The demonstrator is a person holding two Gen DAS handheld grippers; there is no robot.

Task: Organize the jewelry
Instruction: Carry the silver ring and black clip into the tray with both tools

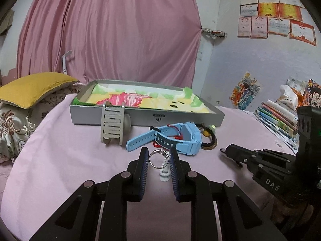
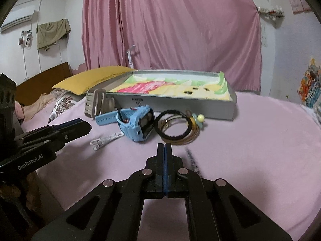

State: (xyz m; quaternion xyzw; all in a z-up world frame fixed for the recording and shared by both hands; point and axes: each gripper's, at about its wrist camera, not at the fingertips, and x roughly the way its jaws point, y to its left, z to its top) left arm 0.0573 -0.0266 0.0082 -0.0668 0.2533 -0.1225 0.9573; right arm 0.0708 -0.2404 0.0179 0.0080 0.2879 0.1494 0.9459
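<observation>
I work on a pink cloth (image 1: 60,160) before a pink curtain (image 1: 112,30). My right gripper (image 2: 164,146), marked "DAS", is pressed together, holding nothing. My left gripper (image 1: 159,156), marked "GenRobot.AI", stands slightly apart around the silver ring (image 1: 157,158); whether it touches, I cannot tell. The blue watch (image 1: 180,138) lies before the grey tray (image 1: 180,118).

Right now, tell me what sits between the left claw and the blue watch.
A silver ring on a clear clasp chain lies between the left claw fingers, just before the blue watch, seen in the left wrist view.

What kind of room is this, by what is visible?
Probably a bedroom in a home: a yellow pillow lies beside a wooden headboard, a pink curtain hangs behind, and an air conditioner is on the wall.
</observation>
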